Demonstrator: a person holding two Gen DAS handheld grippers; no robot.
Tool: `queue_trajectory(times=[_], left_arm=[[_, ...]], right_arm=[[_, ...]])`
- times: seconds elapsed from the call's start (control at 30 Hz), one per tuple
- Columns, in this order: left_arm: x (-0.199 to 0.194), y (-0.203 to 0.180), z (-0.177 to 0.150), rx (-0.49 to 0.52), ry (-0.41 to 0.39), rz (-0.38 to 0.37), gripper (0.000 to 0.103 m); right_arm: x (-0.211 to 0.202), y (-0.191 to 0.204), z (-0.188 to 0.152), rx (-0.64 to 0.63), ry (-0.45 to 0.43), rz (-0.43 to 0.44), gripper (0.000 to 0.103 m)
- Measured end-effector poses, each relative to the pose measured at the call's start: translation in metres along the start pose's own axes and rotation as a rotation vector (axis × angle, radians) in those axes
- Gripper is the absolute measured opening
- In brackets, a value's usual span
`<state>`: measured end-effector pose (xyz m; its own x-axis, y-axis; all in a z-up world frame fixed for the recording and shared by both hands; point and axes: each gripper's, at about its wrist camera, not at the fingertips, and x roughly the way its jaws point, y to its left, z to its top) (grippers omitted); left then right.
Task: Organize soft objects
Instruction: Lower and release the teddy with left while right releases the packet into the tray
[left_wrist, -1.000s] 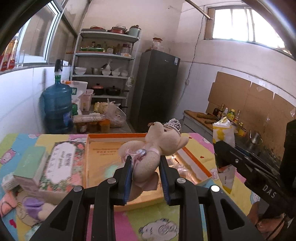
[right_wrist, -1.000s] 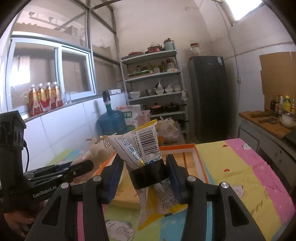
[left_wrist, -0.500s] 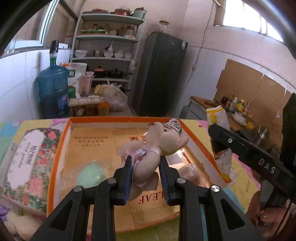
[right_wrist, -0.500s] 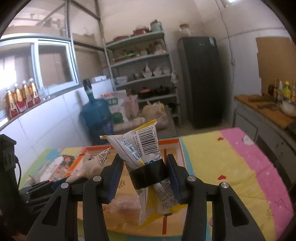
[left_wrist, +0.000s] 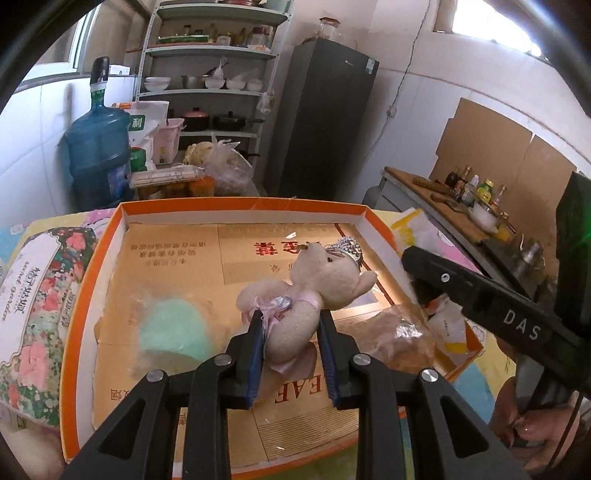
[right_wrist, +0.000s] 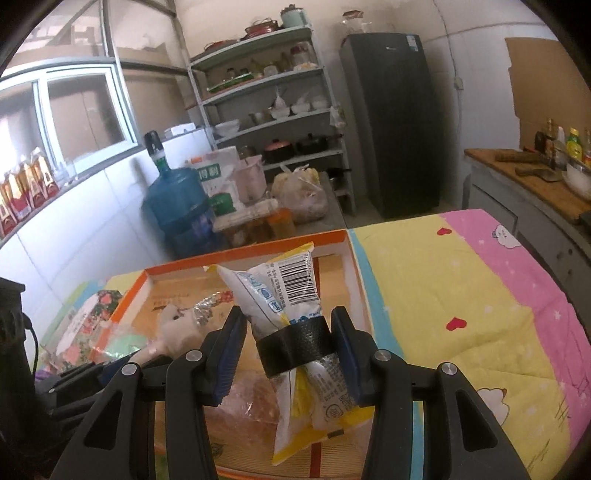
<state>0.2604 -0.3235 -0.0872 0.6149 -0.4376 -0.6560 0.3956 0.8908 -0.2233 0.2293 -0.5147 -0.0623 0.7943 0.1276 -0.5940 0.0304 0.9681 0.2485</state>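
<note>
My left gripper (left_wrist: 290, 332) is shut on a cream teddy bear (left_wrist: 314, 284) with a silver crown and holds it over the orange-rimmed cardboard tray (left_wrist: 240, 206). A mint green soft object (left_wrist: 171, 330) and a clear-wrapped bread bag (left_wrist: 402, 338) lie in the tray. My right gripper (right_wrist: 290, 350) is shut on a white and yellow snack packet (right_wrist: 280, 291) wrapped in a black band, above the tray's right side (right_wrist: 356, 273). The bear also shows in the right wrist view (right_wrist: 177, 325). The right gripper shows in the left wrist view (left_wrist: 480, 295).
A floral-patterned box (left_wrist: 33, 306) lies left of the tray. The table has a pastel cartoon cloth (right_wrist: 461, 295). Behind stand a blue water jug (left_wrist: 98, 147), a shelf rack (left_wrist: 210, 74), a dark fridge (left_wrist: 325, 118) and a counter with bottles (left_wrist: 469, 192).
Both grippers have moved forward and down over the tray, each keeping its hold. The tray now fills more of both views.
</note>
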Motion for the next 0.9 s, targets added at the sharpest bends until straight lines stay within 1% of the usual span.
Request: queue_trajectory(times=[0.23,0.4,0.43,0.47,0.5,0.57,0.6,0.67,0.77,0.9], left_arm=[[0.000,0.003,-0.002,-0.024,0.001,-0.013,0.029],[-0.003,0.007,0.000,-0.050,-0.004,-0.035,0.034],[-0.004,0.007,0.000,-0.051,-0.006,-0.037,0.038],[-0.004,0.007,0.001,-0.051,-0.009,-0.038,0.044],[-0.006,0.007,0.000,-0.047,-0.017,-0.036,0.047],[-0.009,0.006,0.001,-0.041,-0.036,-0.037,0.058],[-0.012,0.004,0.001,-0.035,-0.047,-0.035,0.061],[-0.015,0.002,0.001,-0.021,-0.063,-0.022,0.072],[-0.018,-0.002,0.000,-0.007,-0.073,-0.007,0.074],[-0.027,-0.006,0.003,-0.002,-0.078,-0.024,0.074]], right_arm=[[0.006,0.004,-0.004,-0.015,0.025,0.002,0.047],[0.003,0.001,-0.004,0.000,0.009,0.021,0.047],[0.001,0.001,-0.004,0.003,0.003,0.027,0.047],[0.000,0.000,-0.004,0.005,-0.002,0.029,0.047],[-0.001,0.000,-0.004,0.006,-0.008,0.031,0.047],[-0.004,0.000,-0.003,0.012,-0.021,0.040,0.047],[-0.005,-0.001,-0.003,0.016,-0.027,0.044,0.047],[-0.008,-0.002,-0.003,0.023,-0.039,0.050,0.047],[-0.014,-0.004,-0.002,0.038,-0.068,0.060,0.047],[-0.025,-0.010,-0.002,0.062,-0.121,0.073,0.054]])
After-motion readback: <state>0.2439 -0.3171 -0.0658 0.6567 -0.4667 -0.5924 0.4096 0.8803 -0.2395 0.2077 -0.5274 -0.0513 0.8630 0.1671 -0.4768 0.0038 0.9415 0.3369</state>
